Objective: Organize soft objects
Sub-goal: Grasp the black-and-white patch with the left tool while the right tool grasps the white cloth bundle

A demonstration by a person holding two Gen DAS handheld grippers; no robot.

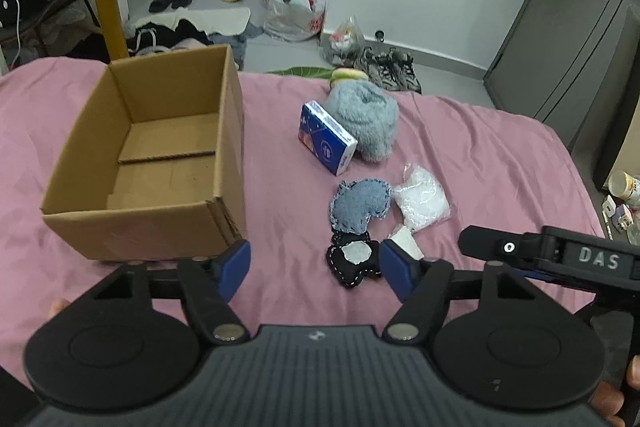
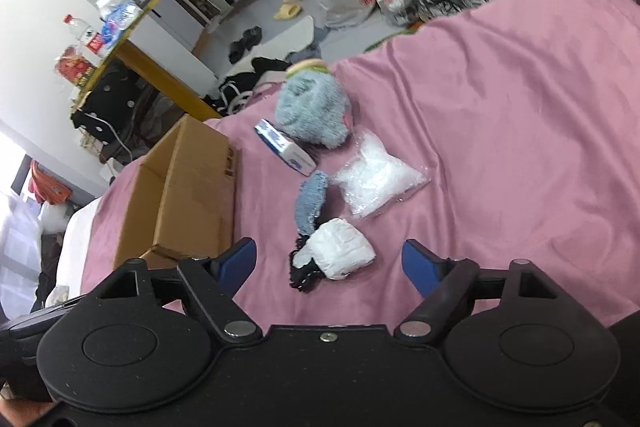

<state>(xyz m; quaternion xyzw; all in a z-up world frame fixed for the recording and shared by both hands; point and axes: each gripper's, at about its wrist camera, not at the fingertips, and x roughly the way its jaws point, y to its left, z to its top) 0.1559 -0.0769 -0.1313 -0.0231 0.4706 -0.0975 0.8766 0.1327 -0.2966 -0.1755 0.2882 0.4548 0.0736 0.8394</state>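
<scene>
On the pink bed [image 1: 460,147], a cardboard box [image 1: 160,155] sits open-topped toward the left edge, empty inside, and I judge it to be the place meant for the soft things, since they lie in a loose row just beside its right wall. Farthest away is a fluffy grey-blue bundle [image 1: 364,119] with a blue tissue pack [image 1: 326,139] leaning against it. Nearer lie a denim pouch [image 1: 358,205] and a clear bag of white filling [image 1: 420,201], touching each other. Nearest are a black stitched pouch [image 1: 352,261] and a white packet [image 2: 344,253], which overlaps it.

Left claw [image 1: 314,267] hangs over the black stitched pouch with its blue pads parted and nothing pressed between them; the pouch lies by the right pad, so it seems lined up for that one. Right claw [image 2: 330,265] is likewise released and empty, its pads standing either side of the white packet without touching it. Working both at once looks intended, each taking the nearest item first. Because the packet rests on the pouch, lifting one could drag the other.
</scene>
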